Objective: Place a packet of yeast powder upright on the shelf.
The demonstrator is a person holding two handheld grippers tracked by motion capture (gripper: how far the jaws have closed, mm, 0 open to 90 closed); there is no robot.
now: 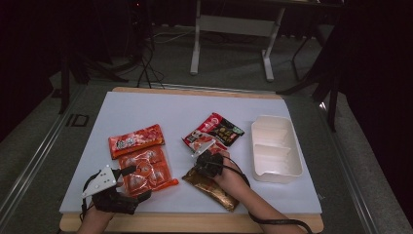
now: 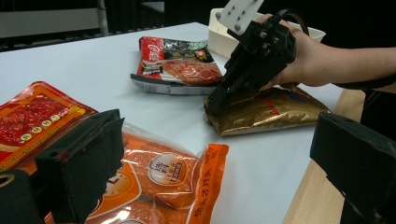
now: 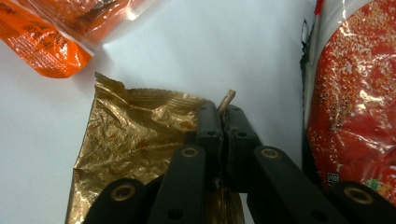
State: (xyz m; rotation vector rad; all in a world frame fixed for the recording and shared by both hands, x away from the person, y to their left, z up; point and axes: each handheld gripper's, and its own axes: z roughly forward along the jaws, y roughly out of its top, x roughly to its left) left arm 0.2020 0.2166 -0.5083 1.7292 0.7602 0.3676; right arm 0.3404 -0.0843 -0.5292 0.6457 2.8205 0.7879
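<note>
A crumpled gold foil packet (image 1: 214, 190) lies near the table's front edge. My right gripper (image 3: 223, 119) is shut on the packet's (image 3: 126, 140) top edge, and a strip of foil sticks up between its pads. In the left gripper view the same right gripper (image 2: 212, 105) points down onto the gold packet's (image 2: 266, 112) corner, with a hand around it. My left gripper (image 1: 139, 183) is open at the front left, jaws wide apart over an orange snack packet (image 1: 146, 170), and grips nothing. Its jaws (image 2: 219, 177) frame that orange packet (image 2: 168, 177).
A red packet (image 1: 136, 140) lies behind the orange one. A red-and-black packet (image 1: 214, 131) lies just beyond the right gripper. A white two-compartment tray (image 1: 292, 170) stands at the right. The white mat ends at a wooden table edge (image 1: 195, 222) in front.
</note>
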